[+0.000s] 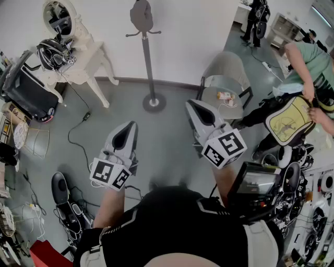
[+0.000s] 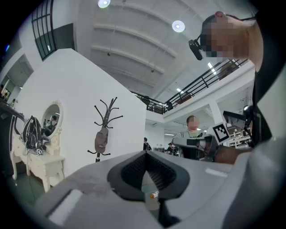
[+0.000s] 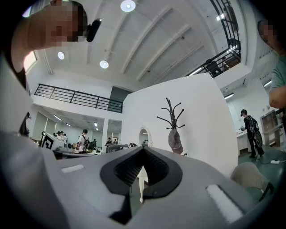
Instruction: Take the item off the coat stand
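1. The left gripper point(image 1: 131, 125) has its two grey jaws closed tip to tip. In the left gripper view point(image 2: 145, 154) nothing is between them; only a small diamond gap stays behind the tips.
2. The right gripper point(image 1: 191, 103) is closed the same way. In the right gripper view point(image 3: 143, 150) its black-lined jaws meet at the tips and hold nothing.
3. Both grippers point roughly level and forward, side by side but apart. Each carries a white cube with black square markers at its rear, one on the left point(image 1: 110, 173) and one on the right point(image 1: 225, 147).
4. The tall thin dark metal coat stand with a round base point(image 1: 147, 57) stands ahead of both grippers, well apart from them, against a white wall. It sits left of the jaw tips in the left gripper view point(image 2: 106, 117) and right of them in the right gripper view point(image 3: 172, 116), so it lies between the two grippers' lines.
5. The soft grey-brown cloth cap point(image 1: 141, 15) hangs on the stand below its upper hooks point(image 2: 101, 139) point(image 3: 174, 139). Neither gripper touches it.
6. Left of the left gripper and further ahead is a white carved dressing table with an oval mirror point(image 1: 78, 57), with a tangle of black cables and headgear point(image 1: 52, 52) on top.
7. Ahead and right of the right gripper is a pale grey rounded chair point(image 1: 225, 78).
8. Further right, another person in a pale green top point(image 1: 308, 57) holds a yellow and black bag point(image 1: 289, 121).
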Demonstrator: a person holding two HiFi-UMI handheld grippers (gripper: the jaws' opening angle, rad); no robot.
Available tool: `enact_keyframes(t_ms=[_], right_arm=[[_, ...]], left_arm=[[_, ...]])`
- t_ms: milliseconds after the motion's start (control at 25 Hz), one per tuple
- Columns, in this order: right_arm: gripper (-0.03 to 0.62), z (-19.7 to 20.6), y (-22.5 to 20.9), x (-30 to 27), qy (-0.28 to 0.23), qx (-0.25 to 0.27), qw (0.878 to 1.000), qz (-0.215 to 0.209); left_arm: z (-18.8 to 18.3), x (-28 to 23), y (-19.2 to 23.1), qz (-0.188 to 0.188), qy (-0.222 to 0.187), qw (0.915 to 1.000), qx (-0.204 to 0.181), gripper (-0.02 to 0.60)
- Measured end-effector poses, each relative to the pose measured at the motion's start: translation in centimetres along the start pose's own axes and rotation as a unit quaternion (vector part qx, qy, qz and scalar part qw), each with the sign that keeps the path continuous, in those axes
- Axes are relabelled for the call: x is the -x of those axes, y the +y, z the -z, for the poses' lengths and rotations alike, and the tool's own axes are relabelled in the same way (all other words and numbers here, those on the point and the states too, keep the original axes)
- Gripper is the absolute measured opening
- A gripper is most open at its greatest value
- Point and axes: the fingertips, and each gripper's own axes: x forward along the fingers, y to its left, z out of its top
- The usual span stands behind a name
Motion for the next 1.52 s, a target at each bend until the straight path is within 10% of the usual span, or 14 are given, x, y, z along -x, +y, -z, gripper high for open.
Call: enact_keyframes(t_ms=[1520], right_arm=[[0.009, 0.1, 1.9, -4.1, -0.004, 0.002, 1.000, 0.011]], left_arm=[[-0.4, 0.9, 3.9, 0.020, -0.014, 0.9996, 0.010, 0.006]])
